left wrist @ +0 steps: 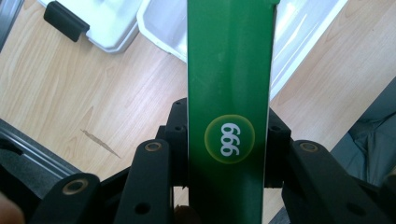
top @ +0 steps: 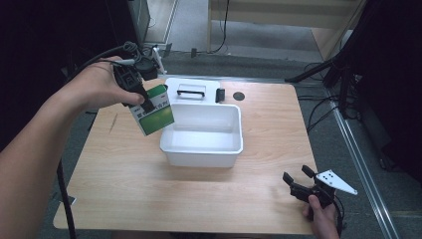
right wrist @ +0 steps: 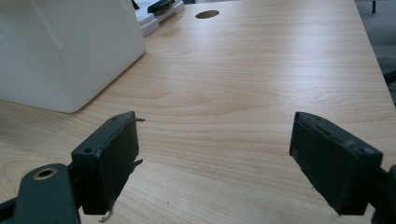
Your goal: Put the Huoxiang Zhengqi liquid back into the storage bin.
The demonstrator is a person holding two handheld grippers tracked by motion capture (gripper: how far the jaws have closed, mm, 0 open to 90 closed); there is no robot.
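**Green box held over the bin's near-left corner**

The left gripper (top: 141,99) pinches a green box (top: 155,110) by its narrow sides, jaws pressed flat against the cardboard on both flanks, as the left gripper view shows, with the round "999" mark sitting between them. The box hangs tilted in the air just above the left rim of the white bin (top: 238,130), its lower end leaning toward the bin's open mouth and its upper end toward the hand. Its long axis runs away from the gripper and slopes down into the bin, so the bin's hollow lies just beyond and below the box.

The bin looks empty. Behind the bin lies its white lid (top: 174,86) with a black handle, flat on the wooden table (top: 124,184).

The right gripper (top: 299,181) rests low near the table's front edge, well apart from the bin on its right side, jaws spread wide with nothing between them. The left hand is clearly the nearer one; a short drop toward the bin's middle should likely seat the box inside
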